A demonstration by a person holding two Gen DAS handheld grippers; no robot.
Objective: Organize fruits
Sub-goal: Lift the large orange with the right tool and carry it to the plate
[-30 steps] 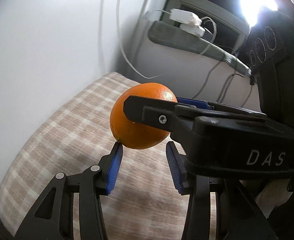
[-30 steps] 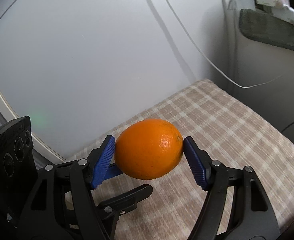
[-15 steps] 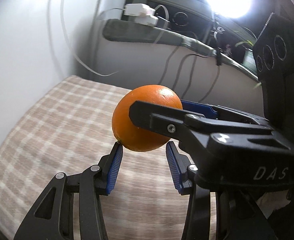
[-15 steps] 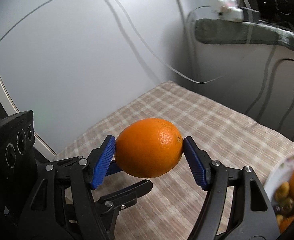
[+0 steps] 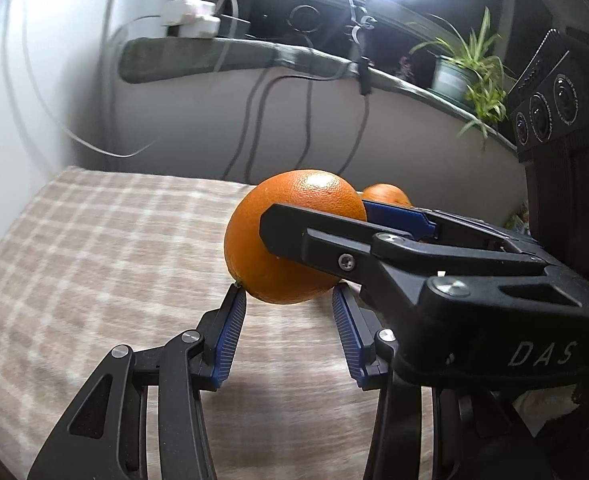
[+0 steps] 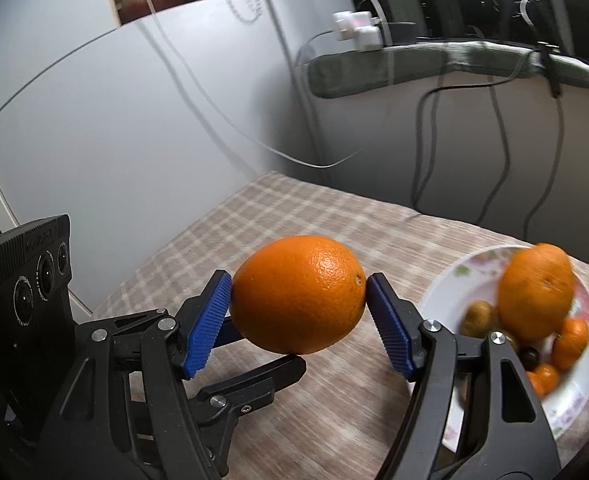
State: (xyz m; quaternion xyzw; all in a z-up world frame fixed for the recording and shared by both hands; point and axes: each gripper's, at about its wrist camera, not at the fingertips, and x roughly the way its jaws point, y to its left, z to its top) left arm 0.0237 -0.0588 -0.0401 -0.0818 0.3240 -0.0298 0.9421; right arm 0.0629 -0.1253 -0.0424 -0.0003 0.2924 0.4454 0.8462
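Clearly the right gripper (image 6: 298, 304) clamps the orange (image 6: 297, 294) at its ends: firm, fairly heavy, slippery peel. Below it, the left gripper (image 5: 288, 334) stands open.

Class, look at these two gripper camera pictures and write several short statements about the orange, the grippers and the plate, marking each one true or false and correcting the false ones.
1. The right gripper is shut on the orange. True.
2. The orange rests on the checked cloth. False: it is held up in the air above the cloth.
3. The left gripper grips the orange. False: it is open, its blue pads just under the fruit.
4. The plate already holds fruit. True: another orange and some smaller fruits lie in it.
5. The plate is black. False: it is white with a flower pattern.
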